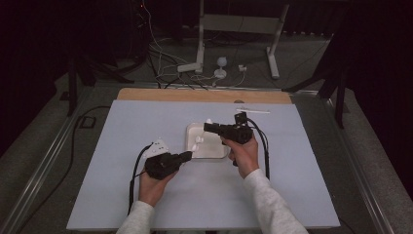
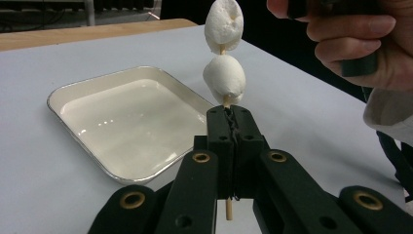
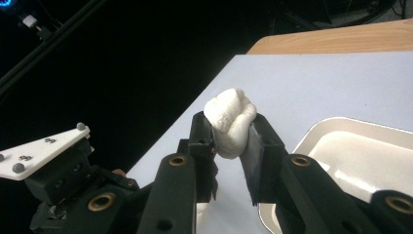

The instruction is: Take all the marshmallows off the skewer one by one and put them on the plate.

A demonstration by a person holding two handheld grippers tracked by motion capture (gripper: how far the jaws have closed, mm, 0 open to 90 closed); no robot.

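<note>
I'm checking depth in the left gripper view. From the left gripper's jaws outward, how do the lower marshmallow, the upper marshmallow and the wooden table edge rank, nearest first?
1. Lower marshmallow: on the skewer, just above the left gripper.
2. Upper marshmallow: next up the skewer.
3. Wooden table edge: far back, upper left, beyond the tray.

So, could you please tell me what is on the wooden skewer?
Two white marshmallows are threaded on the wooden skewer, one above the other. The left hand-held gripper clamps the stick just below them; its jaws and the marshmallows cover most of the stick.
</note>
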